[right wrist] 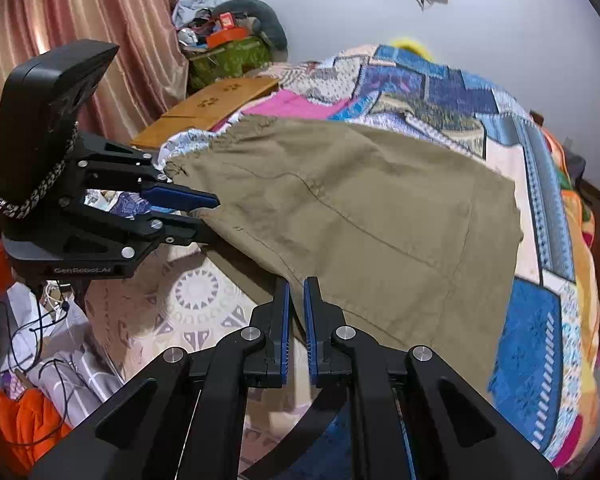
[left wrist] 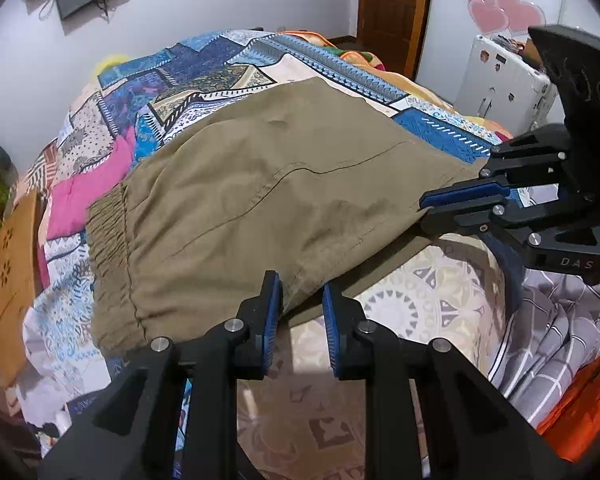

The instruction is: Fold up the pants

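Olive-khaki pants (left wrist: 260, 200) lie spread on a patchwork bedspread, elastic waistband (left wrist: 108, 236) at the left; they also show in the right wrist view (right wrist: 360, 208). My left gripper (left wrist: 302, 292) stands with its jaws a little apart around the near hem edge, cloth between the pads. My right gripper (right wrist: 296, 300) has its jaws close together on the pants' near edge; from the left wrist view (left wrist: 424, 206) it pinches the right corner of the fabric. The left gripper also shows in the right wrist view (right wrist: 210, 210), its fingers at the waistband-side edge.
The bedspread (left wrist: 236, 64) covers the bed. A pink cloth (left wrist: 84, 196) lies beside the waistband. A brown wooden board (right wrist: 208, 104) sits at the bed's side. A mandala-print sheet (left wrist: 416, 300) hangs below the pants. Grey checked fabric (left wrist: 548, 332) and an orange cloth (right wrist: 12, 412) lie nearby.
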`<state>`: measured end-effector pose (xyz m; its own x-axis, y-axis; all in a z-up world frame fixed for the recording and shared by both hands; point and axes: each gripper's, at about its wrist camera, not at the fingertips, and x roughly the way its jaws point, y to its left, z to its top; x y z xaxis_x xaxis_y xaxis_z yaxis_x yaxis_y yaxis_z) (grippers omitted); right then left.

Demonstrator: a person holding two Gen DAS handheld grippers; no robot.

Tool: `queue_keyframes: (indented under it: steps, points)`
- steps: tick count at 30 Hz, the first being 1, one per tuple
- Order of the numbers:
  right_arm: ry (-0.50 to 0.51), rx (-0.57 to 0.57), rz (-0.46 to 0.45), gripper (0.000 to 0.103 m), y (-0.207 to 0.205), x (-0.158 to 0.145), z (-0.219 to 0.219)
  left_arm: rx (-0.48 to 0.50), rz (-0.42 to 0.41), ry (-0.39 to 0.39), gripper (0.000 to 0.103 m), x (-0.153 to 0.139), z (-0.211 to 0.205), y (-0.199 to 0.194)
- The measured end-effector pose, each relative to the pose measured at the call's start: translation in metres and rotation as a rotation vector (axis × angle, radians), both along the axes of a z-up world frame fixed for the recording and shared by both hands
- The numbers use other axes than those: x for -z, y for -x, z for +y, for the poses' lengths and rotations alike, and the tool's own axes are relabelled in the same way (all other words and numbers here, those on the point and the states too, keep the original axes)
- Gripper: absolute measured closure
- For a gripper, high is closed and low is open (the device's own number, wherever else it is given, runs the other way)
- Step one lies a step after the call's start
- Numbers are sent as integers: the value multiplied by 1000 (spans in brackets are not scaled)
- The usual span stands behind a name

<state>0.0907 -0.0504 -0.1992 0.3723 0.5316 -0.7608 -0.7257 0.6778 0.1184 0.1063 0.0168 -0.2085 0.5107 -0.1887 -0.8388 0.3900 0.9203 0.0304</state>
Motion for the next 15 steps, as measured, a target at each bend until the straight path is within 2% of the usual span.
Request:
queue_keyframes:
  steps: [1, 5, 8, 9, 10, 11, 12, 14, 15]
  points:
    - [-3, 3, 12, 92, -1, 1, -1, -4, 3, 9, 81, -1, 2, 2]
    - [-18, 17, 46, 92, 3, -1, -7, -39, 26, 58, 77, -8, 16, 9]
    - [-39, 36, 49, 91, 5, -9, -17, -102, 3, 82, 69, -20, 35, 15]
    - [-46, 48, 43, 90, 6, -12, -21, -134, -9, 86, 58, -24, 44, 15]
    - [-49, 64, 36, 87, 6, -14, -25, -176, -25, 89, 44, -28, 54, 15]
    - [-54, 84, 30, 82, 5, -17, -31, -214, -41, 92, 38, -32, 64, 14]
    - [-63, 110, 24, 79, 4, -21, -38, -259, -60, 100, 33, -35, 76, 13]
    - [-78, 158, 19, 70, 1, -25, -50, -315, -54, 112, 33, -36, 93, 7]
    - [-84, 191, 14, 69, -2, -27, -57, -346, -46, 120, 33, -35, 102, 4]
